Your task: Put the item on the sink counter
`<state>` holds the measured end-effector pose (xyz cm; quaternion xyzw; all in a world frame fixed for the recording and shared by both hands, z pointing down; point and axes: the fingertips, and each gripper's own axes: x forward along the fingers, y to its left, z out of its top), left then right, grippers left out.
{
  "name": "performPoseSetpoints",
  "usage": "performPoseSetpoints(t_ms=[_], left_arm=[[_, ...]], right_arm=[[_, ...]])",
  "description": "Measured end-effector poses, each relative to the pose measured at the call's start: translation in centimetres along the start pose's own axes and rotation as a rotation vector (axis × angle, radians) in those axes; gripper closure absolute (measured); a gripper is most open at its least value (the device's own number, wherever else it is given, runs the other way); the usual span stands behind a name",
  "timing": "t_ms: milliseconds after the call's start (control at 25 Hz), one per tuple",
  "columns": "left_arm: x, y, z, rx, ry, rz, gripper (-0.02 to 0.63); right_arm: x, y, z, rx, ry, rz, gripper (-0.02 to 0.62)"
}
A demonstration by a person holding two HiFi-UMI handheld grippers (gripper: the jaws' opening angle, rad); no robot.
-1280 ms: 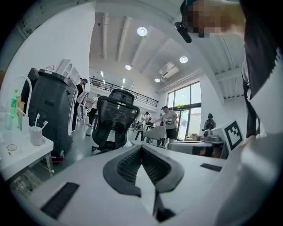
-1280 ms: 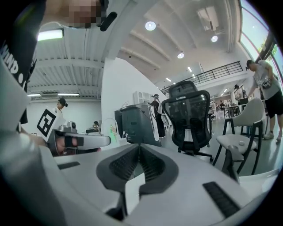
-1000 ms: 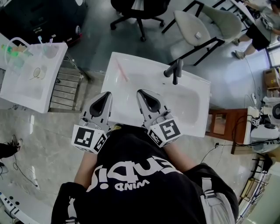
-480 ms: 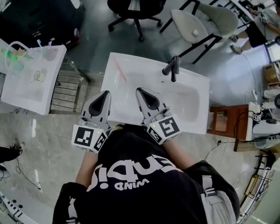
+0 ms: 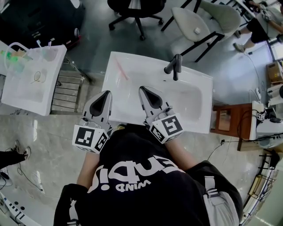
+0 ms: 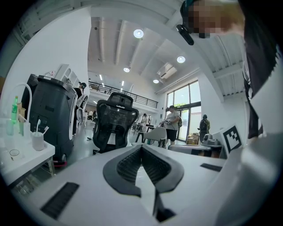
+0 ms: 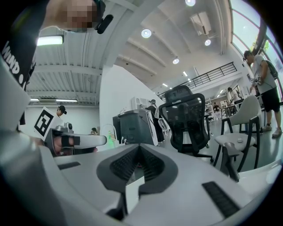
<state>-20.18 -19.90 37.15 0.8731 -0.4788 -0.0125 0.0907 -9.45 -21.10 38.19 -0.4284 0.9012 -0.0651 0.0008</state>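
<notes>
A person in black stands at a white sink table holding two tools, both aimed fwd over its near edge. The left tool has its jaws pressed together w/ nothing btwn them, and its tip sits at the table's near left corner. The right tool, near it on the right, is likewise clamped tight on nothing, w/ its tip over the table's near rim. Whether either tool touches the surface can't be told.

The only loose thing on the table, a thin pinkish stick, lies flat on the bare top ahead of the left tool and a bit to its right. It is well apart from both tools and left of the line the right tool points along.

The basin opens to the right of the right tool. The black faucet stands ahead of that tool and to its right, at the table's far edge.

Well off to the left of the left tool is a 2nd white sink table carrying a cup and a green bottle. Ahead of both tools, beyond the table, a black office chair and a pale chair stand on the grey floor
</notes>
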Motion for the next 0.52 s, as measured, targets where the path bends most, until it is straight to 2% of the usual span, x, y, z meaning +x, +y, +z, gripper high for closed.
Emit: performPoseSetpoints(t_ms=[520], left_arm=[[0.63, 0.45, -0.97, -0.022, 0.026, -0.001, 0.586]], right_arm=[[0.65, -0.59, -0.65, 0.003, 0.022, 0.008, 0.577]])
